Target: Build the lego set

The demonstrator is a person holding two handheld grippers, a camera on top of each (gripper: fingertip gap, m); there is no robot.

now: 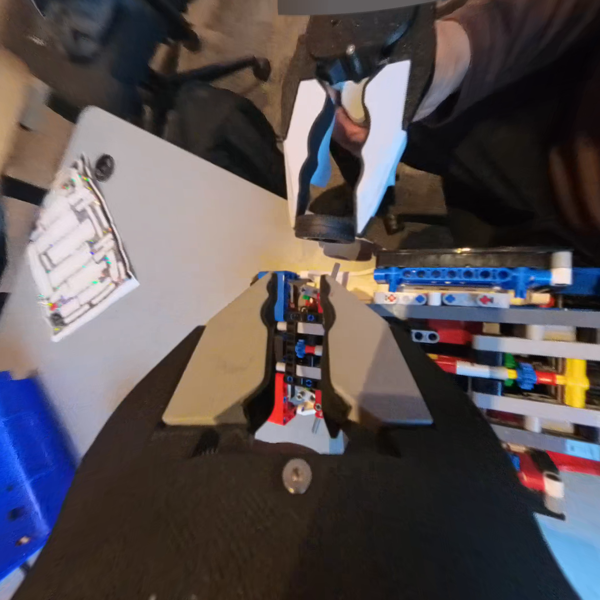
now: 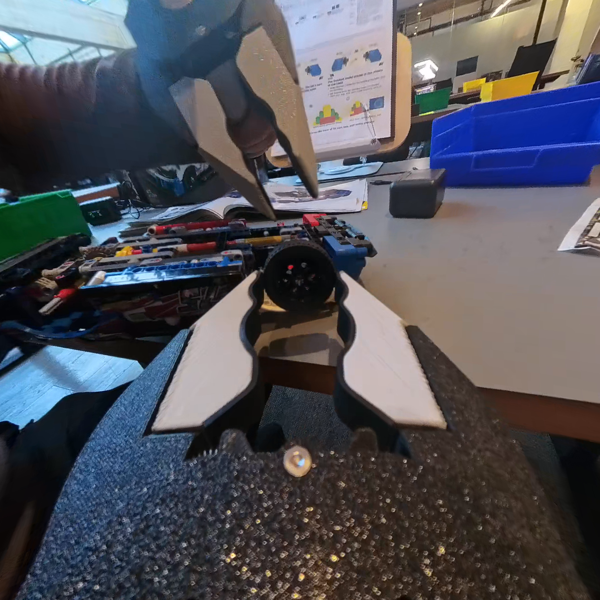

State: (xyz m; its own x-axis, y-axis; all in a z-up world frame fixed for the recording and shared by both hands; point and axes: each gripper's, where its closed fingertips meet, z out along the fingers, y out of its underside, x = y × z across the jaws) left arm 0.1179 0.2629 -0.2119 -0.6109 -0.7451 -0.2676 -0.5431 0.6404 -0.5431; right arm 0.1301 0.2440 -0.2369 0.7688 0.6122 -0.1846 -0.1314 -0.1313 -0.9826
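Both views bend strongly toward the edges, as a wide-angle lens does. In the left wrist view the blue bin (image 1: 29,461) and the sticker sheet (image 1: 79,253) are blurred by motion, and the floor behind is dim. In the right wrist view daylight comes from windows behind the instruction sheet (image 2: 344,74); the wheel (image 2: 299,280) is sharp, and a dark shadow lies on the table (image 2: 487,292) below it.
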